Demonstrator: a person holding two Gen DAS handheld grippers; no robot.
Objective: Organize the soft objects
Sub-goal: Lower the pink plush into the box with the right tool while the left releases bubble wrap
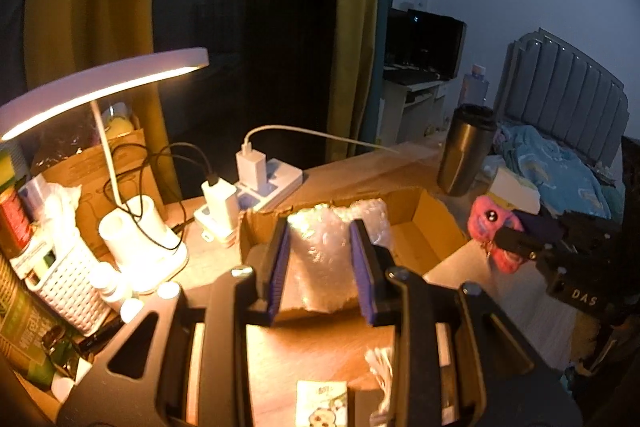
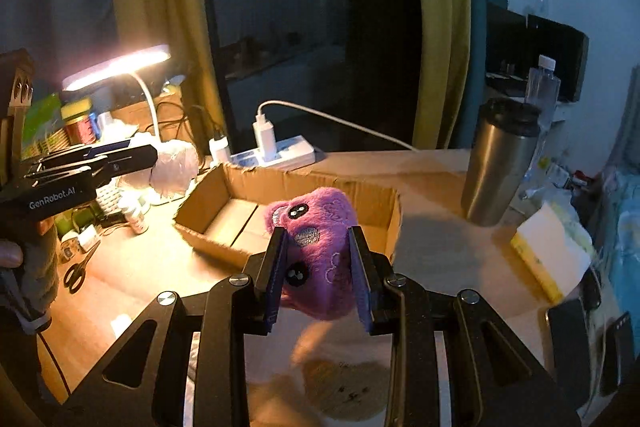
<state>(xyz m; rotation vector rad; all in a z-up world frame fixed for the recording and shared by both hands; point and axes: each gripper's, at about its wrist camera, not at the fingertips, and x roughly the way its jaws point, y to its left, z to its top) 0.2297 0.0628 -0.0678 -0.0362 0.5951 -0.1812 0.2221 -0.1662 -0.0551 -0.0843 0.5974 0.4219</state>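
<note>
while the left gripper [image 1: 323, 263] has its purple-padded fingers [image 1: 280, 267] pressed against both sides of a crumpled sheet of bubble wrap [image 1: 334, 247], it holds that wrap above the near-left edge of the open cardboard box [image 1: 424, 227]. the right gripper [image 2: 318, 267] is clenched on a purple plush toy [image 2: 316, 247], its fingers [image 2: 362, 267] squeezing the toy's flanks, just at the box's near rim. beyond the box sit a white power strip [image 2: 288, 153] and, to its right, a steel tumbler [image 2: 498, 163].
</note>
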